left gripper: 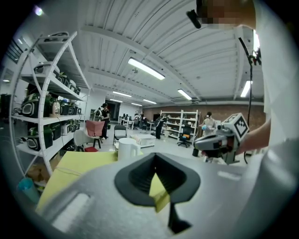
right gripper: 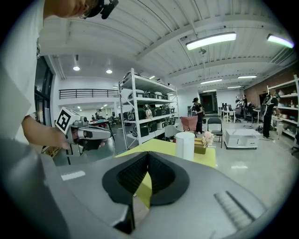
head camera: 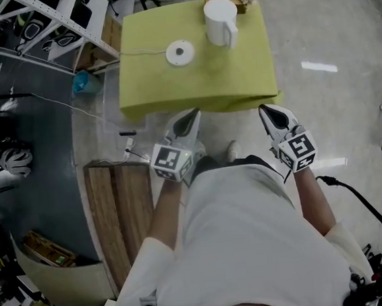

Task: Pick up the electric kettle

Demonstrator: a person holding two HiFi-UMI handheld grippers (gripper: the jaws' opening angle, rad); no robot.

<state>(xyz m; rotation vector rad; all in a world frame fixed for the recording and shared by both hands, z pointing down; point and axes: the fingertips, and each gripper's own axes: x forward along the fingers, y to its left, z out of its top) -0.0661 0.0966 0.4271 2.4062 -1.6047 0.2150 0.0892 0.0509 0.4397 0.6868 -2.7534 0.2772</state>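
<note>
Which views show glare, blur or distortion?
Head view: sharp, lamp glare on the floor right of the table. Left gripper view: fisheye, dark corners, left gripper blurred up close. Right gripper view: same fisheye, ceiling lamp blown out.

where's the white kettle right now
In the head view the white plastic electric kettle stands on the far right part of the yellow-green table, just right of the round white base.

Yellow-green table (head camera: 170, 83) stands ahead of me on a pale glossy floor (head camera: 335, 100). Left of table: dark flooring (head camera: 49, 164), white shelving rack (right gripper: 145, 100), wooden board (head camera: 116, 218) nearer my side. Beyond table: chair (right gripper: 214, 126), more shelves (left gripper: 180, 122). Above table: strip lights (left gripper: 145, 68), white ribbed ceiling (left gripper: 107, 37).
</note>
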